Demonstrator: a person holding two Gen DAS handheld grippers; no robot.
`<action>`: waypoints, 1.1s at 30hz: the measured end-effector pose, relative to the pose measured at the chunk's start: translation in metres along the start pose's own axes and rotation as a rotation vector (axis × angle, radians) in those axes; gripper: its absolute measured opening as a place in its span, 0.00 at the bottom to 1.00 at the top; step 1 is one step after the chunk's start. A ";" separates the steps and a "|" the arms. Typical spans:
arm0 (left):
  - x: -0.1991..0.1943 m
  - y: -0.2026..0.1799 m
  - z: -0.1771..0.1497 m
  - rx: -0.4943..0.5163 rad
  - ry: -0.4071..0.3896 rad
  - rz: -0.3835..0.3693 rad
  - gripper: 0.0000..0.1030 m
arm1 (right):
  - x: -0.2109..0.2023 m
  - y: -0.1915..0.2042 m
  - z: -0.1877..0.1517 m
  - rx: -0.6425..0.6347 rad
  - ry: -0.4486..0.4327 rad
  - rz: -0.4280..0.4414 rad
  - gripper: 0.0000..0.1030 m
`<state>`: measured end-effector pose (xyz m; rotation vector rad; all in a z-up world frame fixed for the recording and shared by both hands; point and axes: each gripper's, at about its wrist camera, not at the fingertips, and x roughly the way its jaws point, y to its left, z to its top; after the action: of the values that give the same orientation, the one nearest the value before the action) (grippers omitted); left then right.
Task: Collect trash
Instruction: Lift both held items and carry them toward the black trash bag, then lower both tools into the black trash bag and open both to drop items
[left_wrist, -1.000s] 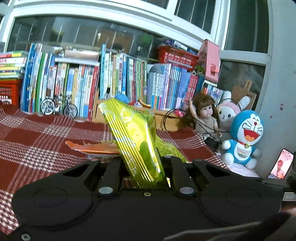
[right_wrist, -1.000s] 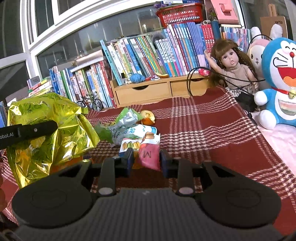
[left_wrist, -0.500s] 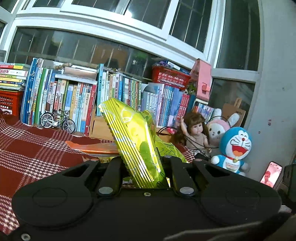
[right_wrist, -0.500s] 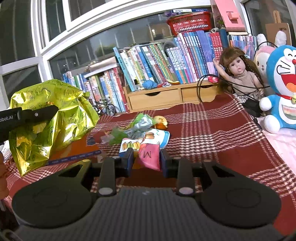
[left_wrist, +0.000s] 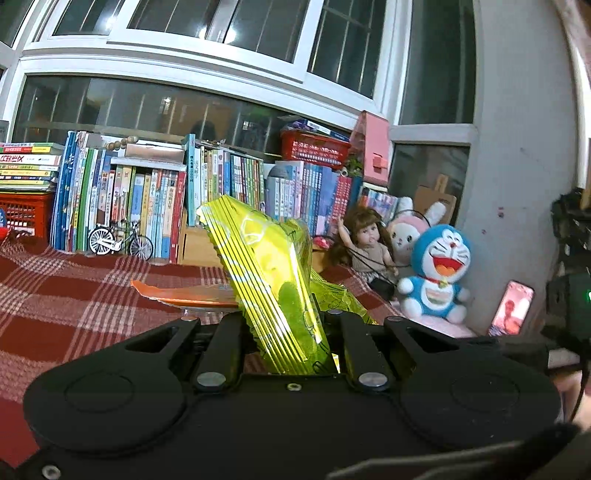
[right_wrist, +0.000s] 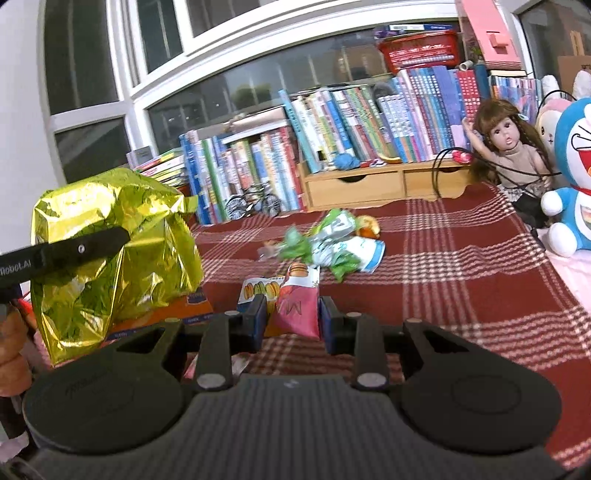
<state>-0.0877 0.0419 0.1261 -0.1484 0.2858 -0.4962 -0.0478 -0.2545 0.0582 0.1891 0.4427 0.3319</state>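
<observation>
A crinkled yellow-green foil bag (left_wrist: 273, 280) stands between the fingers of my left gripper (left_wrist: 286, 328), which is shut on it. From the right wrist view the same foil bag (right_wrist: 110, 254) hangs at the left, raised off the table, with a left gripper finger (right_wrist: 74, 249) across it. My right gripper (right_wrist: 291, 321) is shut on a pink macaron snack packet (right_wrist: 297, 306). Beyond it a loose heap of green and white wrappers (right_wrist: 332, 247) lies on the red plaid cloth (right_wrist: 461, 266), with an orange peel piece (right_wrist: 367, 227) behind.
An orange flat book (left_wrist: 192, 293) lies on the cloth under the bag. Rows of books (right_wrist: 351, 122), a wooden drawer unit (right_wrist: 369, 184) and a model bicycle (right_wrist: 255, 203) line the back. A doll (right_wrist: 513, 147) and blue plush toy (right_wrist: 576, 184) sit right. A phone (left_wrist: 511, 308) leans by the wall.
Both grippers have risen; the foil bag went up with the left one and now hangs off the table. The right gripper still holds the pink packet and the wrapper heap sits farther below.
</observation>
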 end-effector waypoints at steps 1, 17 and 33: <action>-0.008 -0.002 -0.006 0.004 0.007 0.000 0.12 | -0.004 0.002 -0.003 -0.003 0.004 0.008 0.34; -0.101 -0.025 -0.110 0.050 0.232 -0.079 0.12 | -0.036 0.035 -0.069 -0.097 0.187 0.177 0.34; -0.037 -0.015 -0.211 0.084 0.605 0.080 0.12 | 0.013 0.029 -0.154 -0.117 0.498 0.196 0.30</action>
<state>-0.1899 0.0319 -0.0622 0.1009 0.8575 -0.4644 -0.1140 -0.2060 -0.0764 0.0318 0.8974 0.5999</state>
